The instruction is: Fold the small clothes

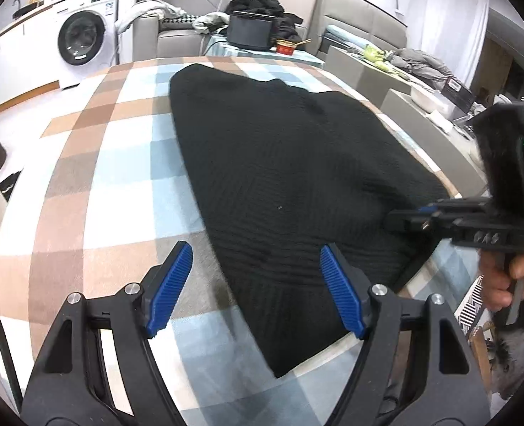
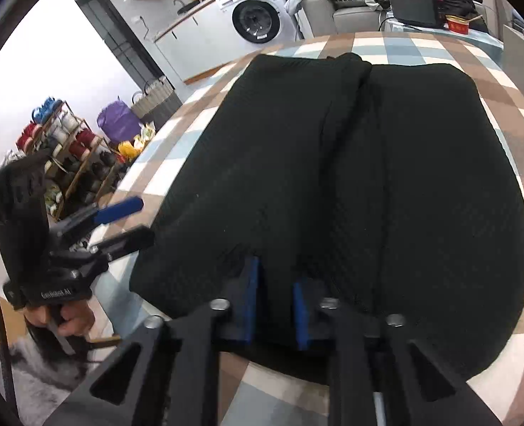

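Note:
A black knitted garment [image 1: 279, 163] [image 2: 368, 177] lies flat on a table under a checked cloth [image 1: 119, 163] [image 2: 510, 113], with a lengthwise fold ridge running down its middle. My left gripper [image 1: 256, 255] [image 2: 144, 222] hovers open over the garment's near left edge, with nothing pressed between its blue pads [image 1: 171, 287]. My right gripper [image 2: 276, 273] [image 1: 391, 220] sits at the garment's near hem. Its blue pads [image 2: 251, 294] stand close together with black fabric bunched between them. A hand [image 1: 503, 277] holds its handle.
A washing machine [image 1: 80, 39], a grey sofa [image 1: 176, 35], a laptop [image 1: 251, 32] and a red bowl [image 1: 286, 47] stand beyond the table's far edge. Grey boxes [image 1: 368, 67] line the right side. A shelf of yarn spools [image 2: 66, 142] and a basket [image 2: 155, 96] stand on the floor.

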A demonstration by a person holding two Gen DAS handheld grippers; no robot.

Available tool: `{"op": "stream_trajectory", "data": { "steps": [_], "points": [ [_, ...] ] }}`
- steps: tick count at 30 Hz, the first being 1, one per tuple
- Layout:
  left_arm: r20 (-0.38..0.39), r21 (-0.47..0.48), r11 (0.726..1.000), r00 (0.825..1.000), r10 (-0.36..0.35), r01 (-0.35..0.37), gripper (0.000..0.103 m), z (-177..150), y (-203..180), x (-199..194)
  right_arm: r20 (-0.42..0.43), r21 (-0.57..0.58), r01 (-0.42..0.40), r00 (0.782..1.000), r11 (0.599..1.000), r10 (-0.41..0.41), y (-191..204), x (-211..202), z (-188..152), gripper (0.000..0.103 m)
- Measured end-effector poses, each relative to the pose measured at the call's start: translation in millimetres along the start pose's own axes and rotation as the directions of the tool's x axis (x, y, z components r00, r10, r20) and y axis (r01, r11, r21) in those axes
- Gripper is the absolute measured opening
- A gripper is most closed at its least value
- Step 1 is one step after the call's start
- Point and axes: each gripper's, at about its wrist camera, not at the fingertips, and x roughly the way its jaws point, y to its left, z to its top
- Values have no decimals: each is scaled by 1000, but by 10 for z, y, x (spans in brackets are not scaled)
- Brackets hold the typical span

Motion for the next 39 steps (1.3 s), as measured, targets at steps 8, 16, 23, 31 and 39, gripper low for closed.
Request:
{"op": "stream_trajectory", "data": {
  "steps": [8, 16, 23, 31, 39],
  "points": [
    [-15, 25, 999, 999, 28, -27, 72, -117, -17, 13, -23, 15, 17, 1000, 1000, -17, -100, -113, -252, 7],
    [-27, 117, 993, 1000, 3, 1, 73, -180, -221, 20, 46, 10, 17, 999, 1000, -17, -223, -410, -250, 27],
    [-58, 194, 981, 998, 11, 0, 74, -279, -365, 66, 41, 104, -54, 998, 993, 50, -384, -363, -301, 30],
    [-66, 151, 988, 998, -15, 24, 74, -292, -279, 54, 30, 70, -23, 999, 997, 21, -340, -376, -256, 55],
    [-70, 85, 995, 997, -38, 44, 74, -233, -157, 70, 49, 22, -38, 998, 999, 37, -263, -134, -141, 51]
  ]
}}
